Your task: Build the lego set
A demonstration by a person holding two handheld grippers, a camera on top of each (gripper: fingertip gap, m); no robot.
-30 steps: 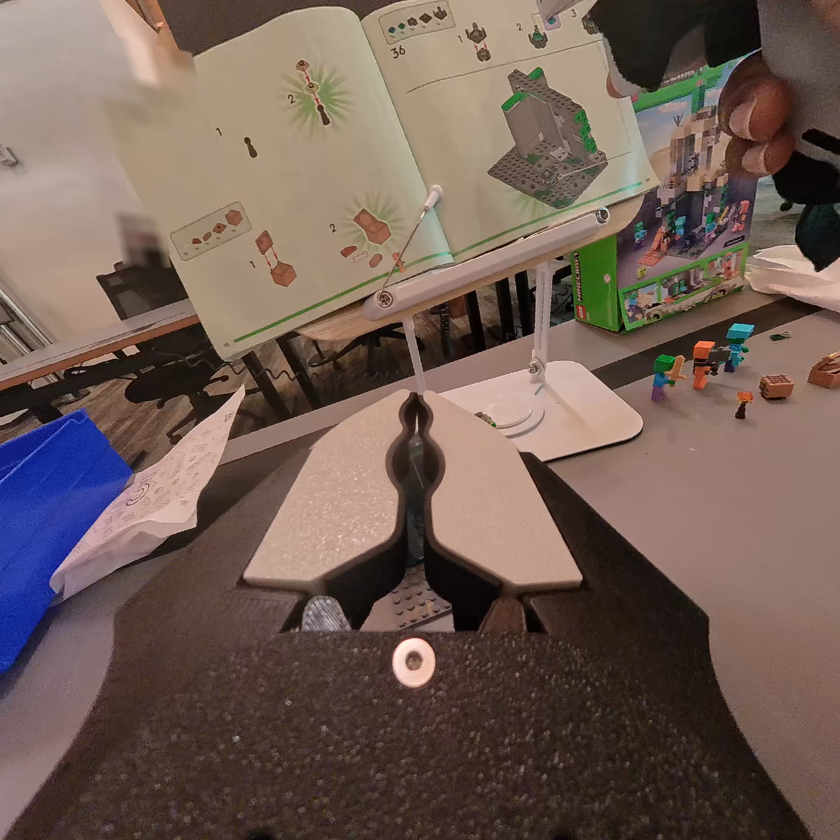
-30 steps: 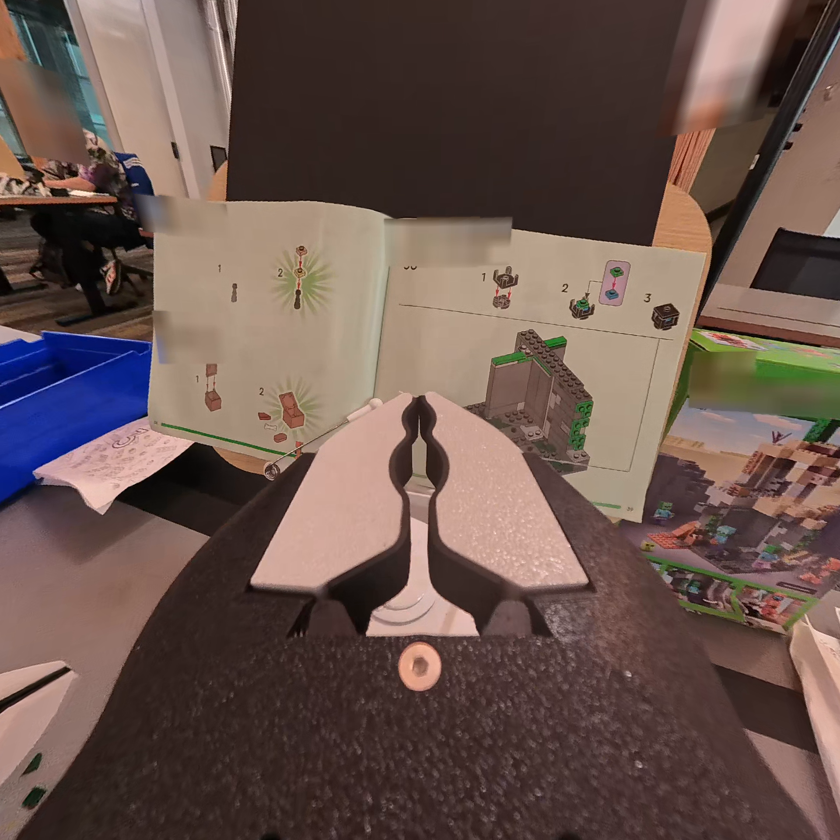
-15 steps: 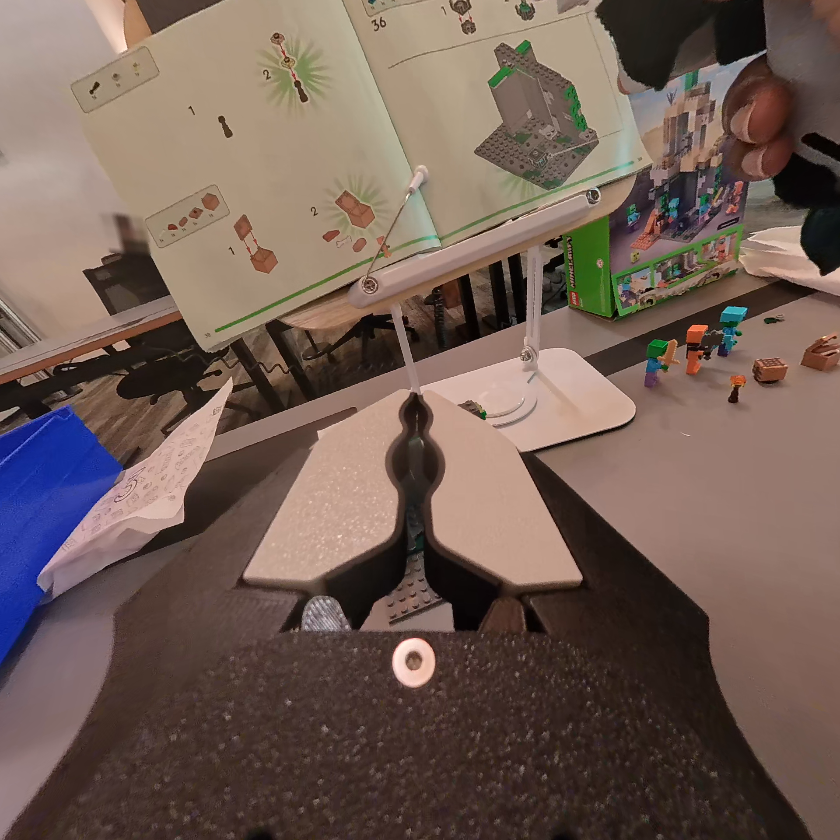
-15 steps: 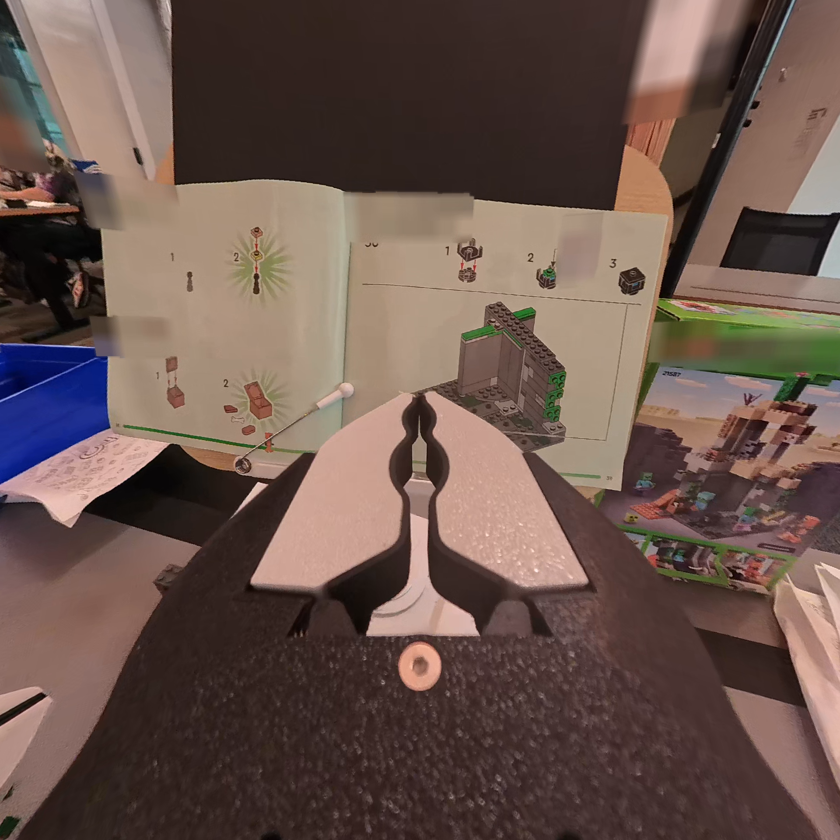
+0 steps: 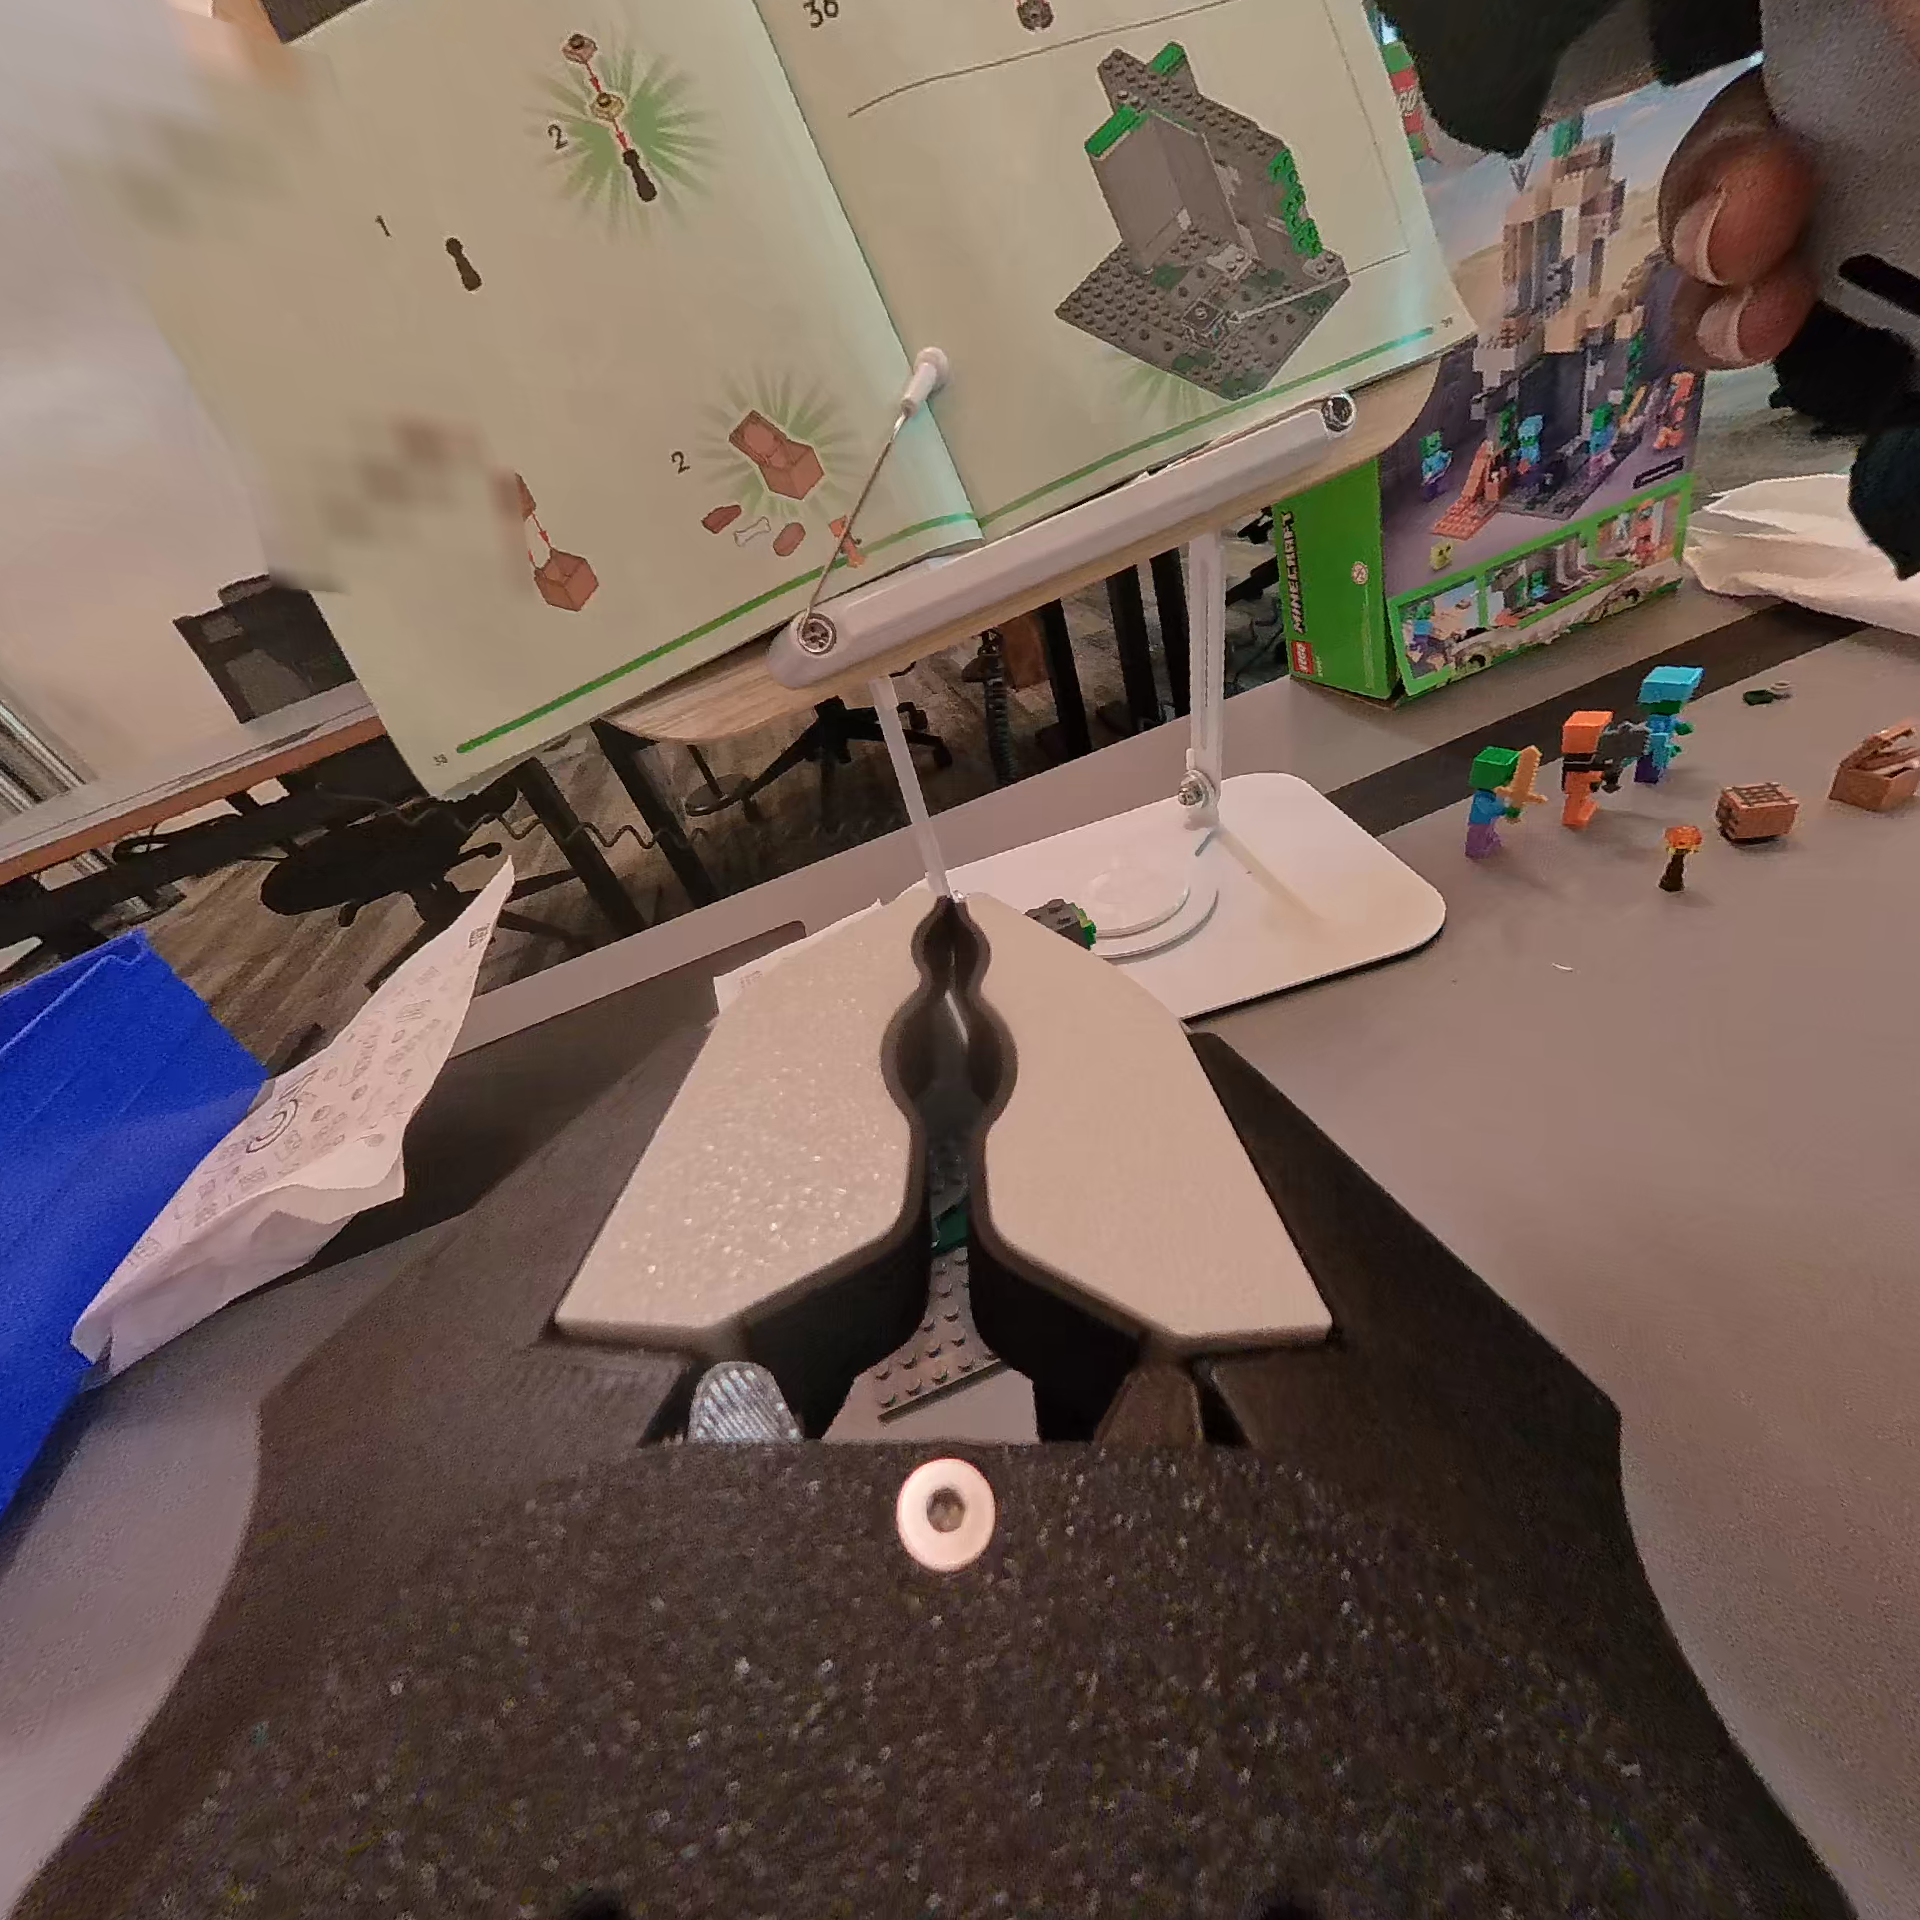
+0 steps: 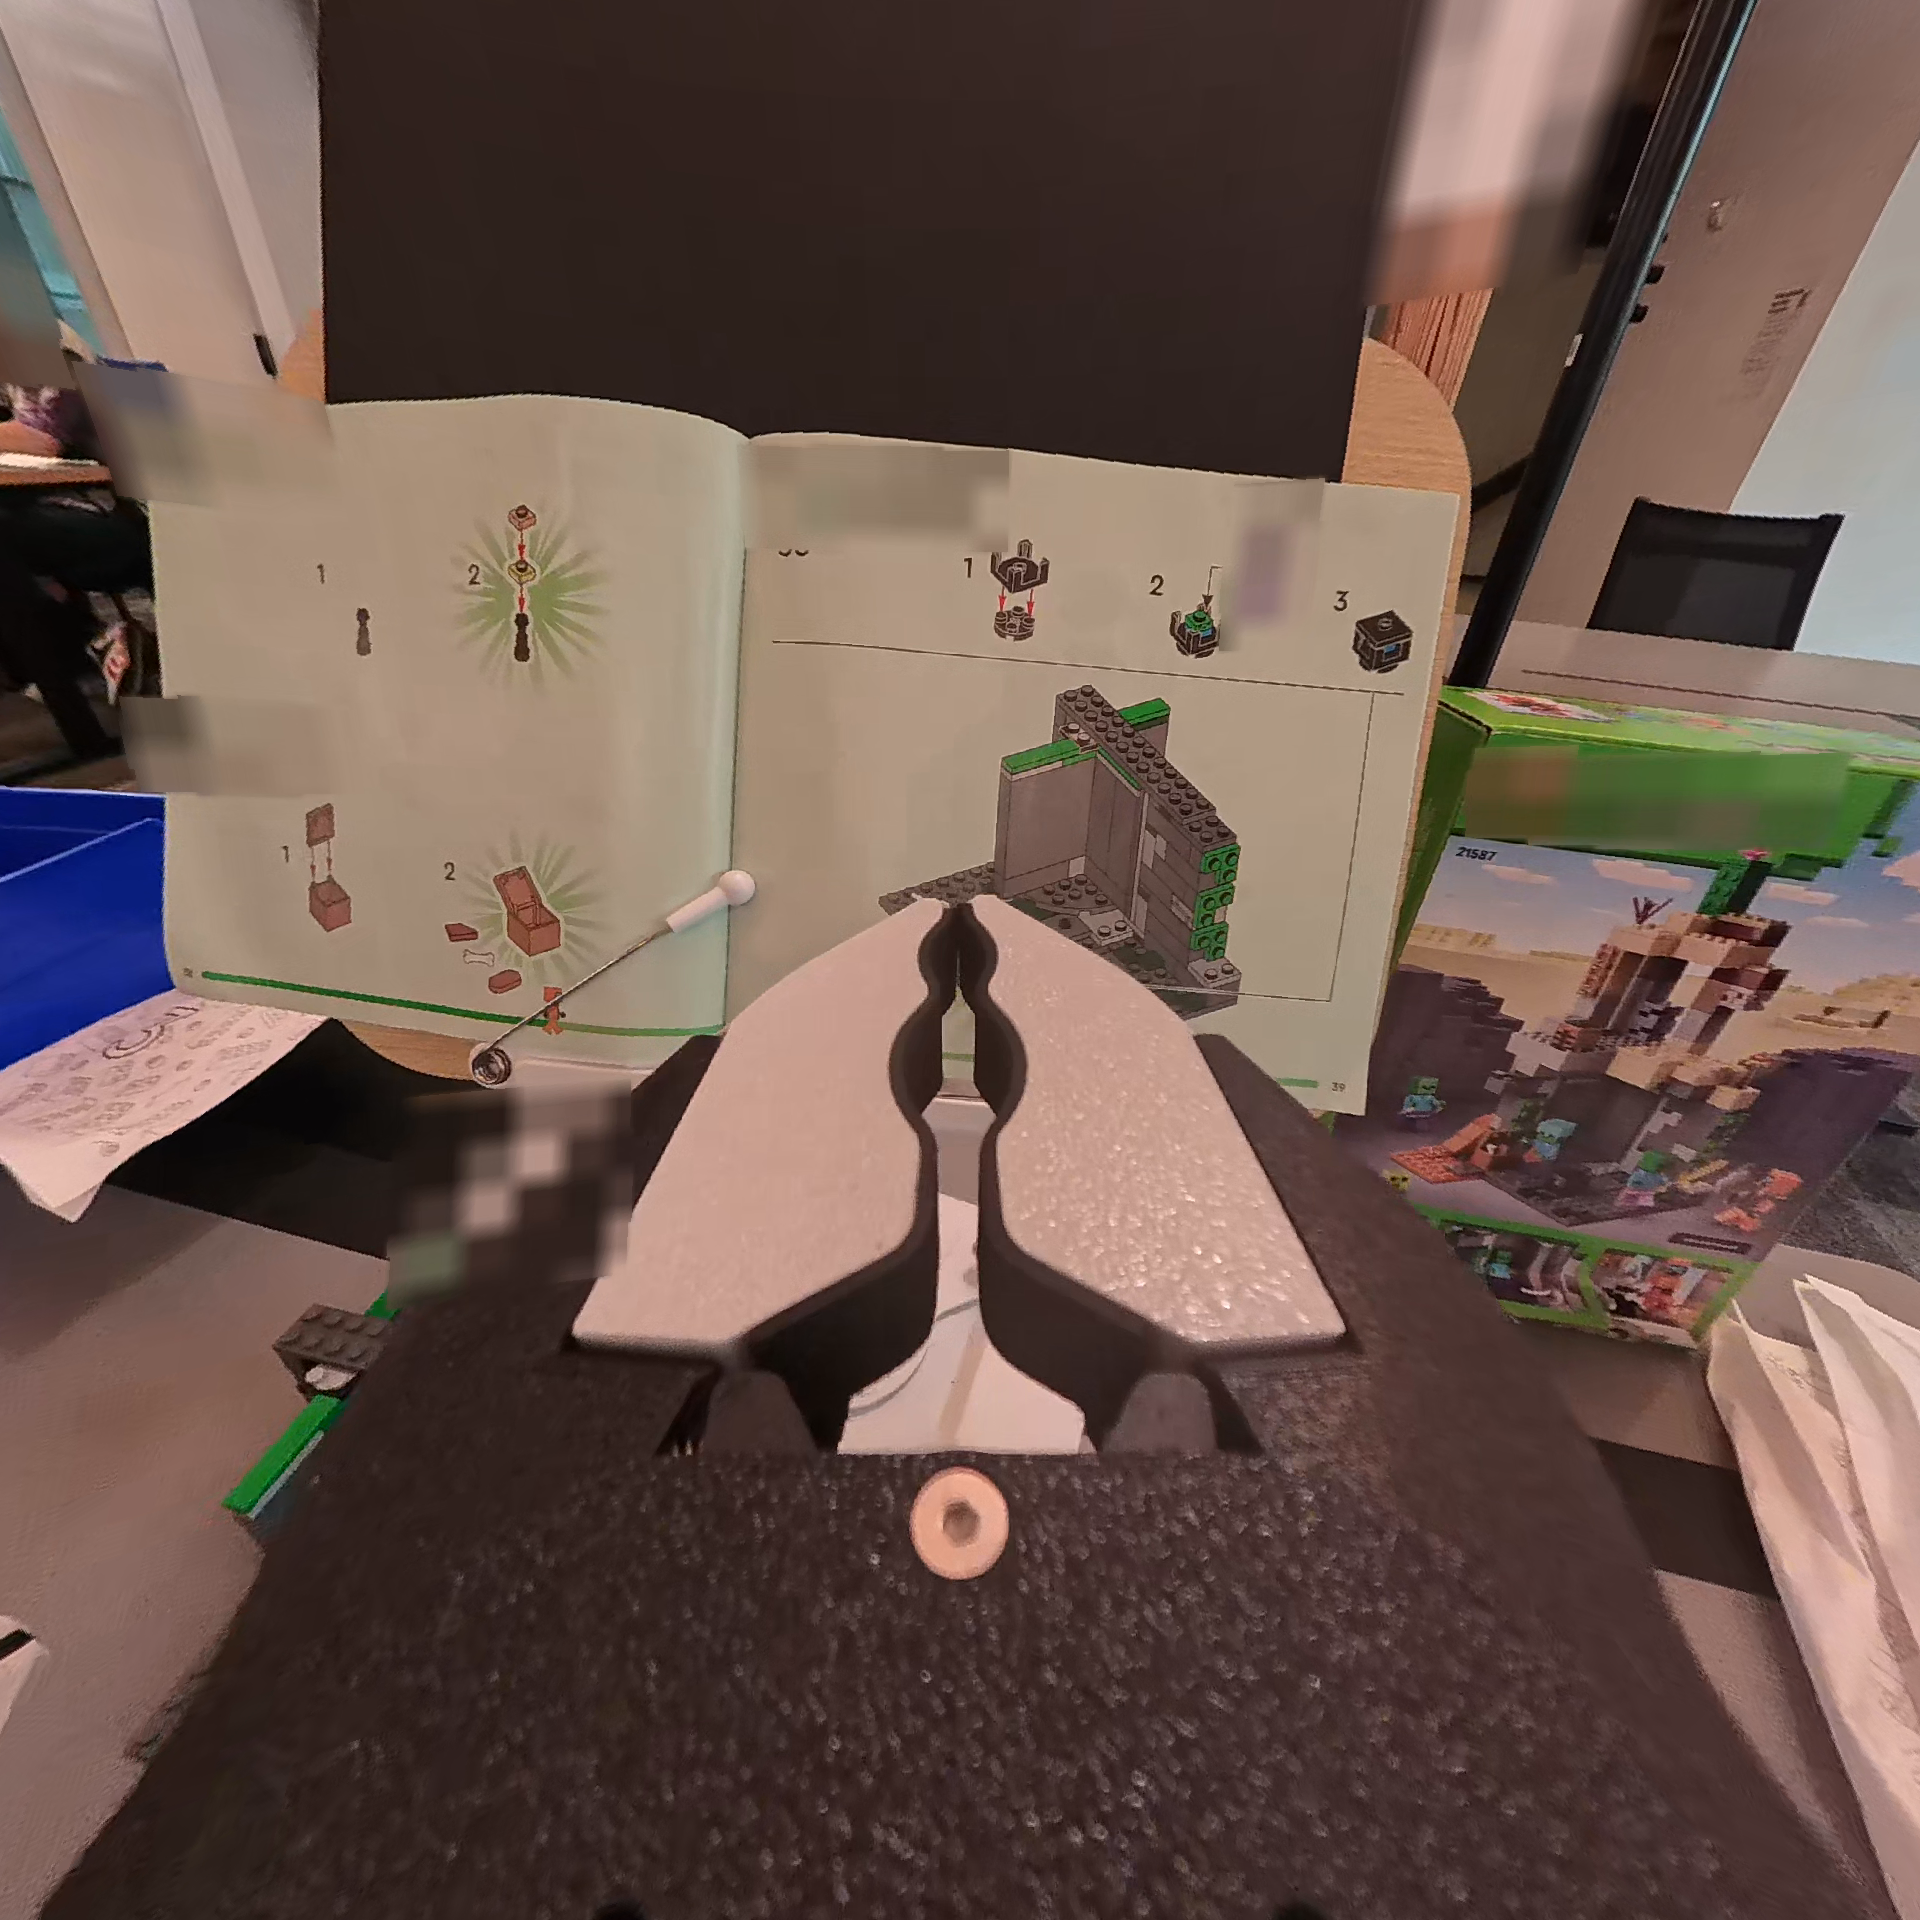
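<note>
Left to right: bin (image 5: 94, 1122) and paper (image 5: 312, 1122) at the table's left edge, then your left gripper (image 5: 948, 920), pressed together over a grey plate (image 5: 930, 1361) seen through the gap; can't tell if it's pinching it. Manual (image 5: 727, 312) sits on the stand (image 5: 1299, 904), box (image 5: 1507, 551) and minifigs (image 5: 1579, 769) further right. Your right gripper (image 6: 954, 914) is closed, nothing between the fingers, pointing at the manual.

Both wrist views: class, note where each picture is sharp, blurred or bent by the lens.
Left wrist view: the gripper and minifigures are sharp; the booklet smears at its left edge, and the table edge bows from the wide lens. Right wrist view: the booklet and box are fairly sharp; soft and mosaic patches were laid over afterwards.
</note>
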